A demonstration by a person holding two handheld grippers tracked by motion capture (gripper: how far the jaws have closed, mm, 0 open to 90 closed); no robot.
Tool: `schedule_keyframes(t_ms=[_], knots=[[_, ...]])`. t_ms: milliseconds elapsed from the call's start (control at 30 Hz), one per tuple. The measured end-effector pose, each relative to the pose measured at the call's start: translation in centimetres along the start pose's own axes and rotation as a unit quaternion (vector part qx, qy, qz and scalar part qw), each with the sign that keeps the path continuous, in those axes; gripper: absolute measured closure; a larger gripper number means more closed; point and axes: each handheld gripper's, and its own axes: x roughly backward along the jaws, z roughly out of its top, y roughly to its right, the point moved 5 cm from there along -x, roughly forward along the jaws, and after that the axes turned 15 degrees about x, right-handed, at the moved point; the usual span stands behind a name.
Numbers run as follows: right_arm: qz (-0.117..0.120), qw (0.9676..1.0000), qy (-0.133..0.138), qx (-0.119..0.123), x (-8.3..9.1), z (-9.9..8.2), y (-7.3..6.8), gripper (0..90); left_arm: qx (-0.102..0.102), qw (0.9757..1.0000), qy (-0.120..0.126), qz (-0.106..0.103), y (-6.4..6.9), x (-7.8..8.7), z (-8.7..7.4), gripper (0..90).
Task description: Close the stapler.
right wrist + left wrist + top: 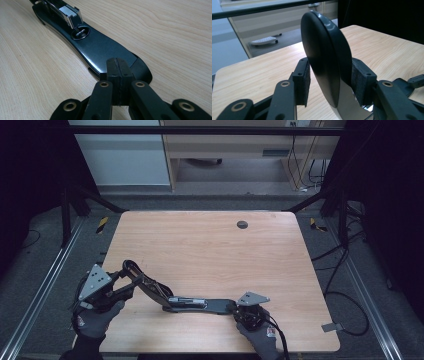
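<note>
Left claw (pixel 329 82) stands partly open around the raised black handle (pixel 324 57) of an opened stapler, the handle's rounded end sitting upright between the two pads: the far pad (pixel 362 82) looks to be touching it, while the near pad (pixel 302 82) stands just clear with a thin gap showing. In the high view this left claw (pixel 122 285) sits near the front left of the wooden worktop (pixel 210 245), with the handle (pixel 142 282) tilted up and back from the hinge. Right claw (pixel 117 82) is closed, pads pressed together, its tips resting on the end of the stapler's flat black base (pixel 100 47), which lies flat on the worktop (pixel 175 37); whether the pads pinch the base's edge I cannot tell. Farther along the base, the metal anvil plate (pixel 81 32) and the shiny staple magazine (pixel 70 13) show. From above, the right claw (pixel 239 307) is at the front, right of centre, and the base (pixel 210 305) stretches between the two hands.
</note>
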Motion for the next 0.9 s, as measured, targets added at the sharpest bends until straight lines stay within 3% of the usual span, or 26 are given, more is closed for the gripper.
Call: schedule_keyframes(t_ms=[267,867,900], knots=[[0.0,1.0,0.002,-0.007,0.0,0.0,0.0,90.0,-0.017,0.9998,-0.008,-0.004,1.1,-0.5,0.5,54.7],[0.001,0.9999,0.004,-0.011,0.0,-0.1,0.0,90.0,-0.033,0.9994,-0.006,-0.013,3.2,-1.6,0.9,56.9],[0.001,0.9999,0.005,-0.011,0.0,-0.1,0.0,90.0,-0.027,0.9995,-0.009,-0.013,3.3,-1.6,0.8,57.0]])
